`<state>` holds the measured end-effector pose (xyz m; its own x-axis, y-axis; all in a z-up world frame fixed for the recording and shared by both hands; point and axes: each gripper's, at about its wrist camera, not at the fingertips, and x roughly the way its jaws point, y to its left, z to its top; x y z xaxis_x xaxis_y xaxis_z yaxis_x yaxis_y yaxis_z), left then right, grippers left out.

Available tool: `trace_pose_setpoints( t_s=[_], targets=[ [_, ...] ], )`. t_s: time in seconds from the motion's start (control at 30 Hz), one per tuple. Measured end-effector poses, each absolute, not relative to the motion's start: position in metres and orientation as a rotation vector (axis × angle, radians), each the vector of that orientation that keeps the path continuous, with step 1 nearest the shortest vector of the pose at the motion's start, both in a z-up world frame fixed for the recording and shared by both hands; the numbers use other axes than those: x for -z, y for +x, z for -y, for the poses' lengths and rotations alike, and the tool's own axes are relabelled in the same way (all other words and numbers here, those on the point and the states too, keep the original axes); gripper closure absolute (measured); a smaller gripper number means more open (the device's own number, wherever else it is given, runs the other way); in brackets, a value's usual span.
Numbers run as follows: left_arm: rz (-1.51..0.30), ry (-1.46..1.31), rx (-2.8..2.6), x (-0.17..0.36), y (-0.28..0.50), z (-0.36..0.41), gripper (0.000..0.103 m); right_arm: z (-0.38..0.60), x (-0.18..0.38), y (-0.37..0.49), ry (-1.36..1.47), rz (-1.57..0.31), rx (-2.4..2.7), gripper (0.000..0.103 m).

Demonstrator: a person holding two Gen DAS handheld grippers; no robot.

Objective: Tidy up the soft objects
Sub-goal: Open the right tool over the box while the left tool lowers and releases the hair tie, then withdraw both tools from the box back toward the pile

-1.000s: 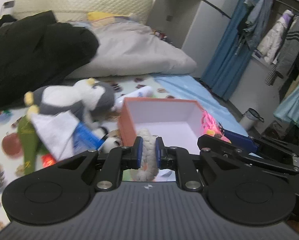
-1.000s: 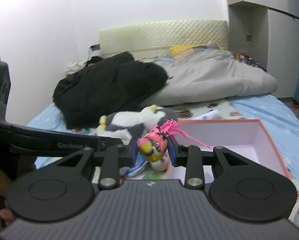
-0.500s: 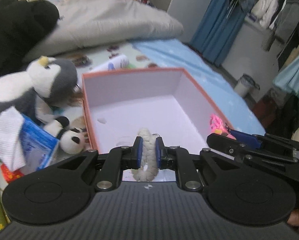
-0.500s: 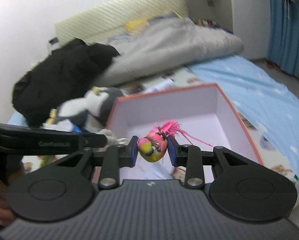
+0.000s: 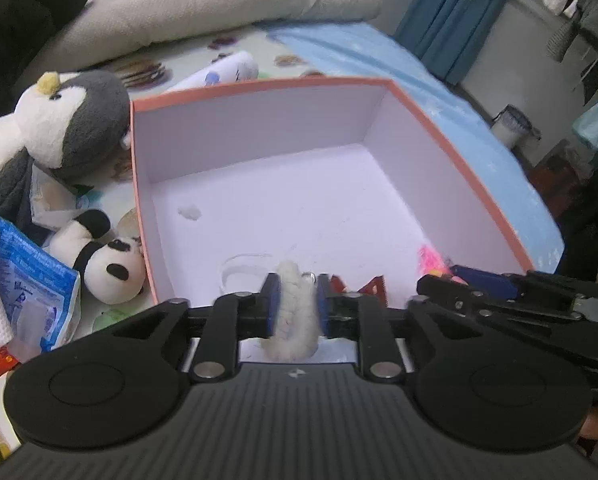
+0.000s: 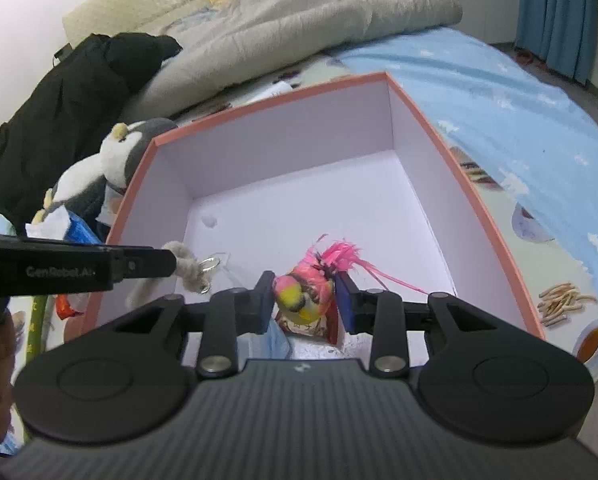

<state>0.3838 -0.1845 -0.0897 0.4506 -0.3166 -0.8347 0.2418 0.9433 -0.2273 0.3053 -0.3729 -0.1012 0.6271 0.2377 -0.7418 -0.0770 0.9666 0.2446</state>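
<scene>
An orange-rimmed box [image 5: 259, 86] with a white inside lies open on the bed. My left gripper [image 5: 296, 304] hangs over its near end with a white fuzzy keyring toy [image 5: 295, 316] between its blue pads. The jaws are opening and the toy still fills the gap. In the right wrist view the left gripper [image 6: 171, 262] reaches in from the left, the white toy [image 6: 189, 270] dangling at its tip. My right gripper [image 6: 304, 300] holds a pink-and-yellow bird toy [image 6: 303, 294] with pink feathers over the box [image 6: 267, 102]; its jaws are just starting to open.
A grey-and-white plush penguin [image 5: 59, 120], a small plush panda [image 5: 107, 264] and a blue packet [image 5: 31, 280] lie left of the box. A grey duvet [image 5: 219, 0] and a black jacket [image 6: 79, 100] lie behind. A red item [image 5: 373, 286] sits inside the box's near end.
Both grippers came forward and down with their toys, from short of the box to over its inside. The left jaws stand wider around the white toy than before.
</scene>
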Motion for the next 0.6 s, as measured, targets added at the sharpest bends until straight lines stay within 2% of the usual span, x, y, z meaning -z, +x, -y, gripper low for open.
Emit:
trace_pose_setpoints(
  t_s=[0.03,0.07,0.1,0.13,0.6],
  targets=[
    [-1.054,-0.077,0.333,0.091,0.385,0.184,0.057,0.374,0.101,0.305,0.201,-0.874,-0.184,0.058],
    [-1.052,-0.076,0.327,0.09,0.385,0.183,0.055,0.375,0.099,0.305,0.206,-0.869,-0.178,0.052],
    [-1.047,-0.071,0.331,0.089,0.385,0.182,0.055,0.376,0.098,0.305,0.211,-0.862,-0.17,0.041],
    [-1.042,-0.066,0.332,0.086,0.383,0.182,0.055,0.377,0.096,0.304,0.215,-0.854,-0.165,0.036],
    [-0.915,-0.053,0.351,0.024,0.323,0.159,0.055,0.365,0.04,0.252,0.217,-0.725,-0.182,0.036]
  ],
)
